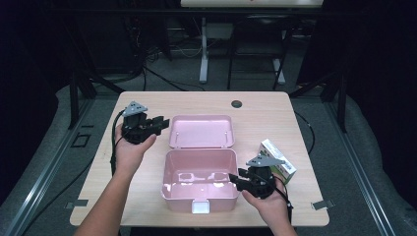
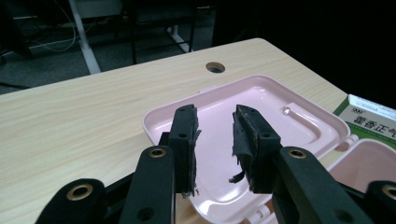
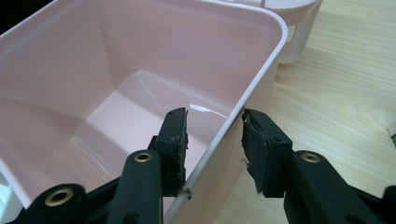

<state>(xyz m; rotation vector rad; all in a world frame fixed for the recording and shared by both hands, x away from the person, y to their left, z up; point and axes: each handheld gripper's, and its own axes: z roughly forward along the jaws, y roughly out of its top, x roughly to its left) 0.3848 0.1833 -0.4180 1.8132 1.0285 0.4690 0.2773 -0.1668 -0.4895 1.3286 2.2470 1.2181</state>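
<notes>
Right tongs (image 3: pixel 212 140) straddle the right wall of the box (image 3: pixel 140 56), one pad inside, one outside, spread and not pinching it. Left tongs (image 2: pixel 215 140) hover spread over the lid (image 2: pixel 280 107), nothing between them. That lid lies flat behind the pink box, which sits mid-counter (image 1: pixel 147 98), near the front edge. Just right of the right hand (image 1: pixel 268 199) lies a green-and-white carton (image 1: pixel 280 160).

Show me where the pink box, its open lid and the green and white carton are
pink box (image 1: pixel 198 200): high view, front wall.
open lid (image 1: pixel 200 131): high view, inner face.
green and white carton (image 1: pixel 281 162): high view, top face.
</notes>
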